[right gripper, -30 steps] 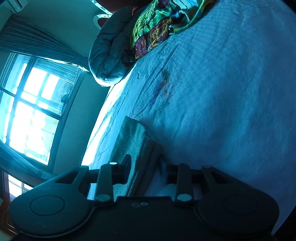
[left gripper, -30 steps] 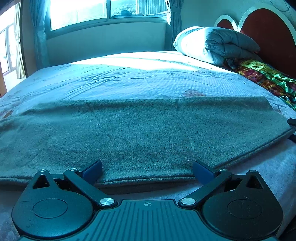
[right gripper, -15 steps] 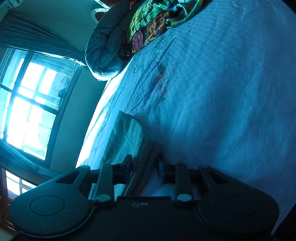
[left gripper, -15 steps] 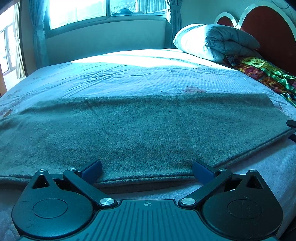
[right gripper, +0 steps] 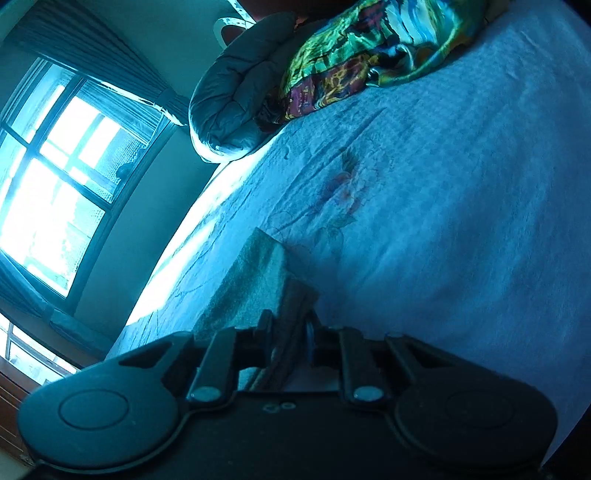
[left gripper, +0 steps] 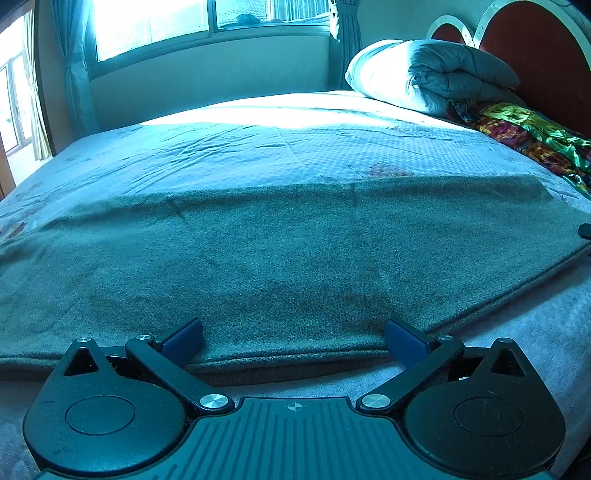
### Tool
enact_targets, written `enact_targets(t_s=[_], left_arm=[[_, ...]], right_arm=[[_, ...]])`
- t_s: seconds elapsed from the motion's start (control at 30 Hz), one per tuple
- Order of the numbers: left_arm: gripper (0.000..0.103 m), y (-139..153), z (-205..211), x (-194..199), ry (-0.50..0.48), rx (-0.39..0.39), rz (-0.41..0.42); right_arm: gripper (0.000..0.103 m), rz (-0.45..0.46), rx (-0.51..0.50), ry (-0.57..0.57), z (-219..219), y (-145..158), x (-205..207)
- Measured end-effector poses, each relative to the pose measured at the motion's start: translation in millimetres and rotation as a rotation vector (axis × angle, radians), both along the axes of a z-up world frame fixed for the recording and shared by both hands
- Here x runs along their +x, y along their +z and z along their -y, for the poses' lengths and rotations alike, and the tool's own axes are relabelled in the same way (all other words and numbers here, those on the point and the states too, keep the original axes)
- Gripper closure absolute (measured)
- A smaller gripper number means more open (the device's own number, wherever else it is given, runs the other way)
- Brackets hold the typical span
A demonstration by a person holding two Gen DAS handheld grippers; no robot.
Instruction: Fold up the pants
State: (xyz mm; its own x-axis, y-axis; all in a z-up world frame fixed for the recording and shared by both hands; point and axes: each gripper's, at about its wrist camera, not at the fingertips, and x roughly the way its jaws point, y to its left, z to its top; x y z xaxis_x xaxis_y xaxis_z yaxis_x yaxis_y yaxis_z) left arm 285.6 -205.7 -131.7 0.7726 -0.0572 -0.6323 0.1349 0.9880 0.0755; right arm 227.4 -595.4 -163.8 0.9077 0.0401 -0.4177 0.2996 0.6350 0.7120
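Grey-green pants [left gripper: 280, 258] lie flat and folded lengthwise across the bed, filling the left wrist view. My left gripper [left gripper: 293, 338] is open, its blue-padded fingers [left gripper: 183, 338] resting at the pants' near edge, holding nothing. My right gripper [right gripper: 290, 330] is shut on the right end of the pants [right gripper: 255, 280], pinching the layered edge between its jaws. A tip of the right gripper [left gripper: 584, 230] shows at the right edge of the left wrist view.
The bed has a pale blue patterned sheet [left gripper: 295, 147]. A rolled grey duvet [left gripper: 428, 75] and a colourful satin cloth [left gripper: 524, 136] lie by the red headboard [left gripper: 535, 48]. A bright window [left gripper: 166, 22] is beyond the bed.
The right gripper has closed tighter on the pants' end and shifted slightly. The left gripper has stayed open at the near edge, with only a slight tilt of view.
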Motion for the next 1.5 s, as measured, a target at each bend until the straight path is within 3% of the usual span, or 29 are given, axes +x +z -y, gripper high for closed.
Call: enact_targets(t_s=[0.17,0.3,0.43,0.57,0.67,0.7,0.73,0.8,0.9,1.07,1.17,1.2,1.27,1.3,1.4,1.5], left_arm=[[0.000,18.7,-32.4,-8.2,0.006,-0.062,0.025],[0.000,32.6,-108.3,-32.0,0.096,-0.069,0.066],[0.000,37.1,-199.6,-59.0,0.242,-0.067,0.083],[0.000,36.8,-270.4,-83.3,0.355,-0.057,0.112],[0.000,36.1,-307.2,-94.7,0.426,-0.108,0.115],[0.000,34.5,-316.2,-97.5,0.441,-0.117,0.117],[0.000,33.9,-320.7,-98.2,0.449,-0.120,0.117],[0.000,31.9,-327.7,-96.9,0.457,-0.138,0.120],[0.000,29.8,-325.2,-91.8,0.438,-0.170,0.131],[0.000,31.7,-290.0,-63.5,0.248,-0.359,0.128],[0.001,33.6,-263.2,-38.8,0.183,-0.381,0.093],[0.003,32.0,-254.9,-29.1,0.165,-0.396,0.064],[0.026,25.6,-248.7,-14.1,0.144,-0.442,0.006],[0.030,19.2,-243.3,-8.7,0.138,-0.473,-0.034],[0.032,6.3,-234.8,-3.8,0.154,-0.480,-0.062],[0.032,0.1,-236.5,-5.5,0.180,-0.551,-0.062]], right_arm=[[0.095,0.075,-0.069,0.083,-30.7,44.3,8.1],[0.095,0.130,-0.172,0.186,-90.9,79.0,20.0],[0.095,0.168,-0.231,0.338,-183.8,94.0,31.3],[0.094,0.171,-0.278,0.508,-291.8,84.1,40.1],[0.082,0.167,-0.287,0.678,-367.4,58.6,41.0],[0.069,0.093,-0.338,0.787,-396.9,47.5,42.6],[0.073,0.040,-0.373,0.821,-411.5,42.4,39.2],[0.072,0.119,-0.353,0.791,-409.0,42.0,18.7],[0.069,0.082,-0.325,0.733,-384.8,45.2,19.3],[0.066,0.063,-0.259,0.581,-321.1,52.4,19.6],[0.058,0.079,-0.272,0.523,-297.3,55.7,12.8],[0.054,0.086,-0.274,0.500,-289.1,56.1,10.6],[0.053,0.095,-0.264,0.450,-275.4,56.4,11.4],[0.053,0.099,-0.257,0.427,-266.9,55.7,11.1],[0.052,0.098,-0.244,0.375,-245.6,53.3,10.6],[0.052,0.098,-0.231,0.321,-225.6,46.3,9.4]])
